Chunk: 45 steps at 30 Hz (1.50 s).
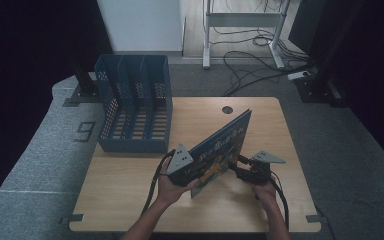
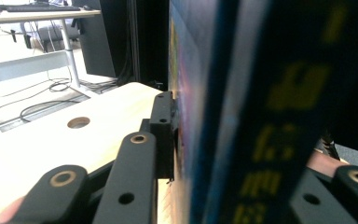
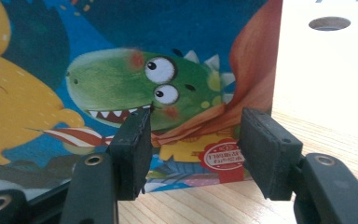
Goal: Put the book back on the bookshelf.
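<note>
Blue-covered picture book point(image 1: 223, 147) stands tilted on edge on the table point(image 1: 130, 200), pinched at its spine end by the left gripper point(image 1: 190, 172). Right gripper point(image 1: 241, 167) hovers spread beside the cover (not gripping). Next, probably, carrying it to the file rack point(image 1: 135, 107).

Right gripper point(image 3: 193, 149) sits low in the frame, jaws apart with a clear gap between the pads. Just beyond them stands the book point(image 3: 135, 60), green dinosaur at centre, yellow creature at left, its bottom edge on the table point(image 3: 326, 84). Round hole point(image 3: 329, 23) upper right.
</note>
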Available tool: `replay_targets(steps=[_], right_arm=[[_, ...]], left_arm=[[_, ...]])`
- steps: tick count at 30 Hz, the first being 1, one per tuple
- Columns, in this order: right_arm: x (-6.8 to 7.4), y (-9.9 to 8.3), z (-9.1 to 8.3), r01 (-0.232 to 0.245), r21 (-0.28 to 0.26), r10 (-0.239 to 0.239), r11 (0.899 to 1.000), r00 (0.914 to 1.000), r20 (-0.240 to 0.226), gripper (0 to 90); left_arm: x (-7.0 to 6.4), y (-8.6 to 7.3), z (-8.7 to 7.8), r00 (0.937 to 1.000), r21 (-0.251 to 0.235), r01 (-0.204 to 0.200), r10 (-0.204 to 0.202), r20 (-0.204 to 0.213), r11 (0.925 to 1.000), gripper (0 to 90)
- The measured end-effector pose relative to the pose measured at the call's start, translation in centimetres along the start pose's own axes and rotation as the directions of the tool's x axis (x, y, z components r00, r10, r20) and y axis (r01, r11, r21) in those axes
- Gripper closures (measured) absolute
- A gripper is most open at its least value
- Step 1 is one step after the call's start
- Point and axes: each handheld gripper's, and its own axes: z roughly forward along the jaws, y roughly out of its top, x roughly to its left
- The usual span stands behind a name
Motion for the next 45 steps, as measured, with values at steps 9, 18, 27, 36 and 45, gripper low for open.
replay_targets(steps=[9, 18, 27, 36, 45], right_arm=[[0.1, -0.2, 0.3, -0.014, 0.012, 0.014, 1.0, 0.9995, -0.029, 43.1], [0.1, -0.2, 0.4, -0.02, 0.012, 0.02, 1.0, 0.9991, -0.036, 42.8], [0.2, -0.2, 0.5, -0.012, 0.02, 0.013, 1.0, 0.9993, -0.034, 42.6], [0.2, -0.2, 0.4, -0.015, 0.018, 0.016, 1.0, 0.9995, -0.029, 42.7], [-0.1, -0.1, 0.1, -0.021, 0.008, 0.021, 1.0, 0.9996, -0.021, 42.8]], left_arm=[[-0.5, -0.2, 0.4, 0.9998, -0.029, 0.001, -0.002, -0.018, 0.9996, 72.4], [-0.6, -0.3, 0.0, 0.9982, -0.092, 0.021, -0.026, -0.053, 0.9956, 80.3], [-0.4, -0.3, -0.3, 0.9967, -0.137, 0.052, -0.06, -0.054, 0.9893, 80.2], [-0.7, -0.6, 0.5, 0.9935, -0.146, 0.047, -0.062, -0.095, 0.9882, 79.6], [-1.1, -0.8, 0.1, 0.9923, -0.175, 0.032, -0.052, -0.112, 0.984, 82.1]])
